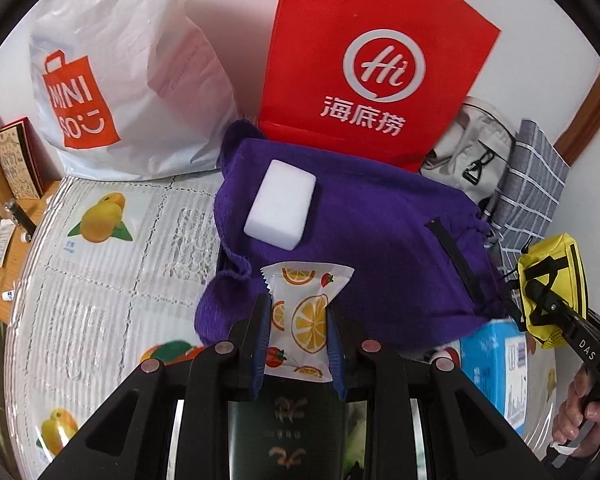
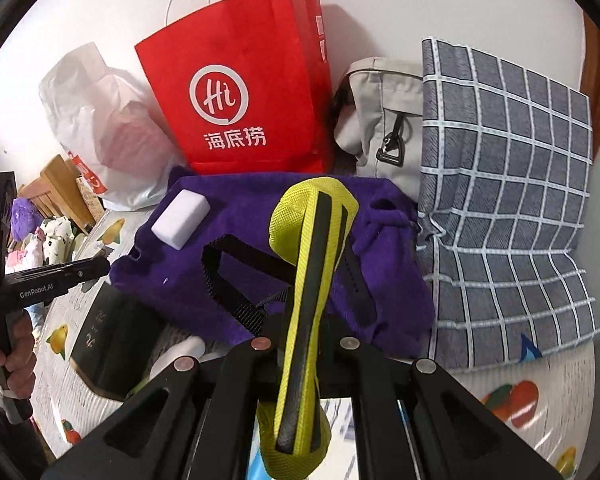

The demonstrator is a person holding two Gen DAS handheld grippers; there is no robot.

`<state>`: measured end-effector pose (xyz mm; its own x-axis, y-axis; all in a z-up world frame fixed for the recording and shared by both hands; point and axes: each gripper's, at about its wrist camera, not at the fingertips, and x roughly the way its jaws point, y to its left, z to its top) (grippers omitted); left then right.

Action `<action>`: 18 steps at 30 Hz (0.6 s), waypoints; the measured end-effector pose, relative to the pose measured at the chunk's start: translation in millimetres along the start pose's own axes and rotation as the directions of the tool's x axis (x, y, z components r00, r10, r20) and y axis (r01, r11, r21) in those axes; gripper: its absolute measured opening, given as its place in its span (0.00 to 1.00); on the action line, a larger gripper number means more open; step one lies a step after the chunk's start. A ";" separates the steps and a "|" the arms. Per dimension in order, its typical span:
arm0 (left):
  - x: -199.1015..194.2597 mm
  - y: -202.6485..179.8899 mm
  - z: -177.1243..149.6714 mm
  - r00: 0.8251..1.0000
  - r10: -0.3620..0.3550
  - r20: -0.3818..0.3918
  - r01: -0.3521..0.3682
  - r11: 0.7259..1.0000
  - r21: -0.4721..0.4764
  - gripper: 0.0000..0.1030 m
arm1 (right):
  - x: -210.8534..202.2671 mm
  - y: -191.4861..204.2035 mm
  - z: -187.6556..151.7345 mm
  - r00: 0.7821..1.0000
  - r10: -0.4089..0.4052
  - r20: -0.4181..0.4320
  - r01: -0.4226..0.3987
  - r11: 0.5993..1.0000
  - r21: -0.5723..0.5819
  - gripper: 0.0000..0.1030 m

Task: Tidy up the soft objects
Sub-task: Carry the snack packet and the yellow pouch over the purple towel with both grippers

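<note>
Purple cloth (image 1: 360,240) lay ahead of both tongs. Your left gripper (image 1: 298,320) pinched a fruit-print packet (image 1: 300,312); your right gripper (image 2: 300,332), apparently pressed together, clamped the yellow pouch (image 2: 304,280) above it.

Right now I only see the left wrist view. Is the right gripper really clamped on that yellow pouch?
Observer: Yes. The right gripper is shut on the yellow pouch, which stands edge-on between its jaws.
Operator: Any other soft things that I can't see?
Observer: Plush toys, one of them purple, lie heaped beyond the table on the left of the right wrist view.
</note>
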<state>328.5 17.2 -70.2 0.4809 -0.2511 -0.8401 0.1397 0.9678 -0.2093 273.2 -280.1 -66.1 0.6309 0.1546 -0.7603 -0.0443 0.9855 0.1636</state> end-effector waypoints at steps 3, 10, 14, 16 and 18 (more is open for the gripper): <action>11.5 2.8 8.4 1.000 -0.010 -0.016 0.010 1.000 -0.012 0.24 | 14.3 -2.6 6.6 1.000 0.013 -0.015 -0.012 1.000 0.009 0.05; 41.2 0.0 21.9 0.997 -0.015 -0.074 0.015 1.000 -0.004 0.24 | 49.9 -3.9 20.7 0.998 0.008 -0.057 -0.009 1.000 -0.018 0.05; 58.8 3.4 23.6 0.993 -0.017 -0.116 0.014 1.000 -0.028 0.24 | 68.9 -6.4 24.1 0.995 0.030 -0.090 -0.031 0.999 -0.010 0.05; 63.1 3.8 23.7 0.993 -0.004 -0.120 0.001 1.000 -0.027 0.24 | 76.4 -7.3 24.0 0.994 0.042 -0.105 -0.043 0.999 -0.004 0.05; 67.5 3.8 23.6 0.992 0.009 -0.127 -0.012 1.000 -0.024 0.25 | 81.2 -7.9 23.6 0.992 0.061 -0.114 -0.061 0.998 0.003 0.05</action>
<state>381.9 3.5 -115.9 0.3678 -0.2386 -0.8988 0.1134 0.9708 -0.2113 343.1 -277.1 -114.2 0.5347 0.2214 -0.8155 -0.0805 0.9740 0.2117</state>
